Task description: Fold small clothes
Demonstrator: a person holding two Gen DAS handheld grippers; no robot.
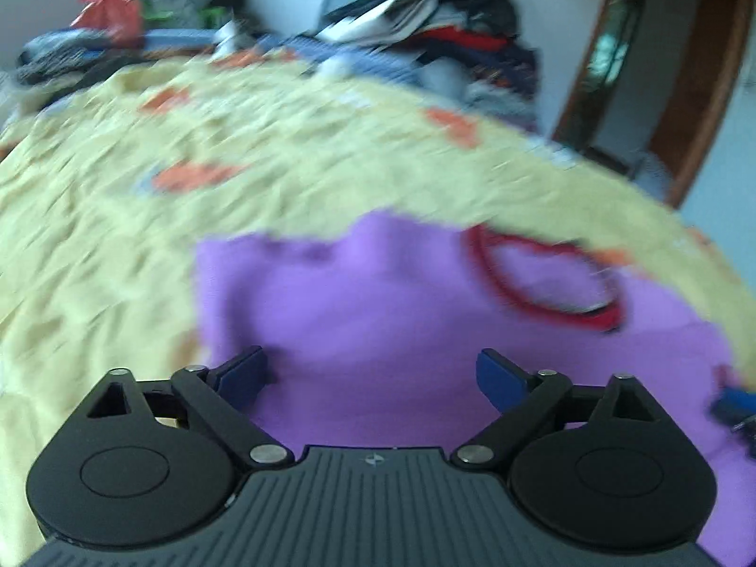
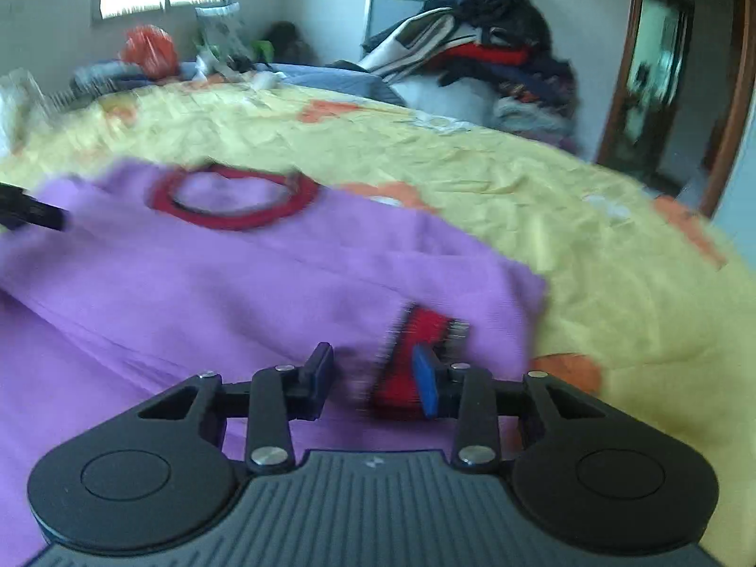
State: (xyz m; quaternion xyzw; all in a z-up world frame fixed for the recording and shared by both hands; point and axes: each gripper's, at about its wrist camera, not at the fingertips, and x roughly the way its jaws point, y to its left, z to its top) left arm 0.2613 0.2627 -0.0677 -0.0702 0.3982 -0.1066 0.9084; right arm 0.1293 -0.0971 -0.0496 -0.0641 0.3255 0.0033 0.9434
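Observation:
A small purple shirt (image 1: pixel 378 312) with a red neckband (image 1: pixel 543 279) lies flat on a yellow bedspread (image 1: pixel 189 151). My left gripper (image 1: pixel 373 378) hovers open over the shirt's left part, nothing between its blue pads. In the right wrist view the same purple shirt (image 2: pixel 212 274) shows its red collar (image 2: pixel 236 201) at the far side and a red sleeve cuff (image 2: pixel 416 349) near its right edge. My right gripper (image 2: pixel 373 382) is open, its right pad against the cuff. The left gripper's tip (image 2: pixel 28 212) pokes in at the left edge.
The yellow bedspread (image 2: pixel 519 179) with orange patches spreads out to the right and beyond the shirt. A heap of clothes (image 2: pixel 486 56) is piled at the bed's far side. A wooden door frame (image 2: pixel 727 94) stands at the right.

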